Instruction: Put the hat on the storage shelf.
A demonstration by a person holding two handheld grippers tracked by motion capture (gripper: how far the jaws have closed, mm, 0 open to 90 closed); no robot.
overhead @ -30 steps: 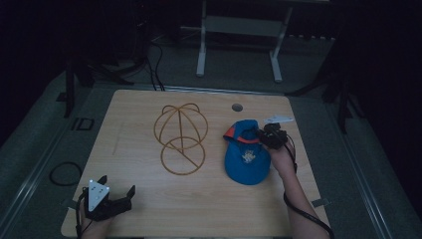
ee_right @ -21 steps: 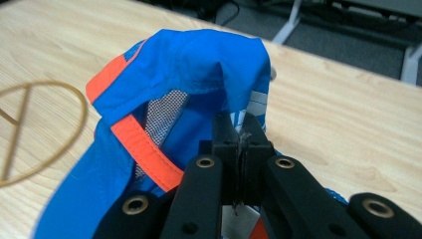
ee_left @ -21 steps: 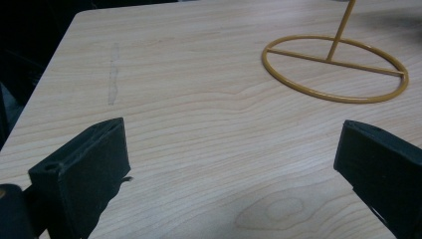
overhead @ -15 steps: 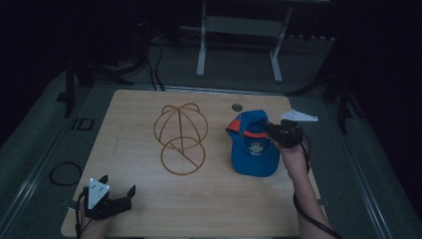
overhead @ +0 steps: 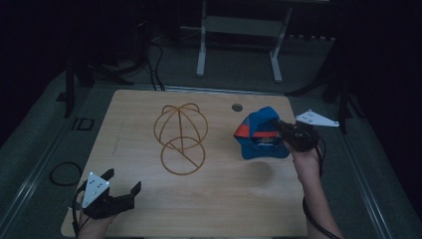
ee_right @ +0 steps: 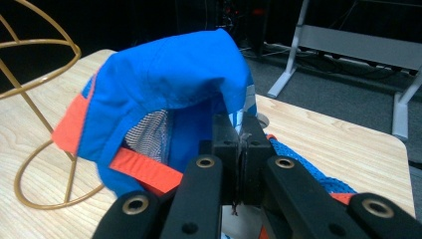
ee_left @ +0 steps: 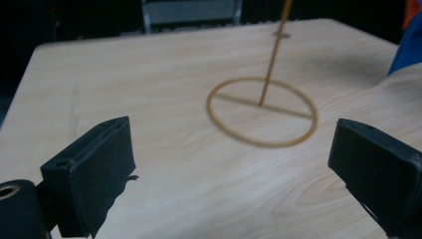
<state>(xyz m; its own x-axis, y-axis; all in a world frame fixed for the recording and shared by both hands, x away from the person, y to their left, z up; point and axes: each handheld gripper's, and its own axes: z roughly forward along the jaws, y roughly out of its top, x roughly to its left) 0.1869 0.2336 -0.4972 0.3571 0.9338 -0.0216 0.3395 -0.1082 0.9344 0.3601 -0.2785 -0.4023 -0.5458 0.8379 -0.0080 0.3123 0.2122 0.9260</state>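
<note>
the right gripper, jaws pinching the blue cap with orange trim, lifts it off the tabletop beside the gold wire hat stand, probably its perch, while the left gripper rests, jaws spread.

Left tongs agape, right tongs clamped.

high: above, looking down at table | tool cams: low, close | shared: wire stand

Pale, matt wood-grain bench; thin gold metal wire stand; blue cloth cap with mesh lining; matt black plastic tongs.
</note>
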